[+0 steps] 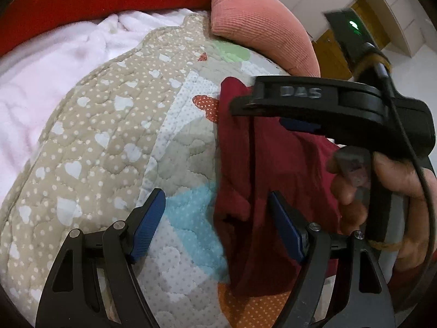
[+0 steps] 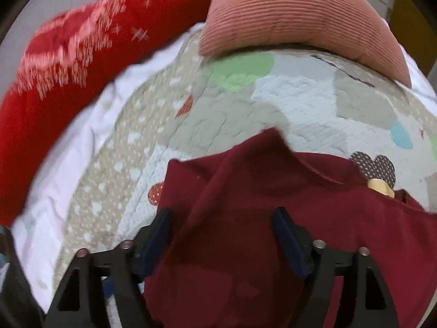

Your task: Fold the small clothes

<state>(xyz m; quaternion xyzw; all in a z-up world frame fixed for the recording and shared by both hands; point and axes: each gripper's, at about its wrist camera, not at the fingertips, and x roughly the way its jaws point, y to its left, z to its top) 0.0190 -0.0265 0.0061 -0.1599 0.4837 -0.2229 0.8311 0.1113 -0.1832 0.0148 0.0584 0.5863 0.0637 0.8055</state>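
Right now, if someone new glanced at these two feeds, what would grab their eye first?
The dark red garment lying rumpled on the patchwork quilt, filling the lower middle of the right wrist view. Next, the right gripper reaching in from the right over that garment in the left wrist view, while the open left gripper straddles the cloth's left edge. Behind, a bright red cushion and a ribbed pink pillow line the far side.

Left claw point(image 1: 217, 218) gapes wide; right claw point(image 2: 222, 235) is likewise spread, its handle gripped by a hand point(image 1: 382, 188).

Maroon garment point(image 2: 245, 218) blurred, cut off below
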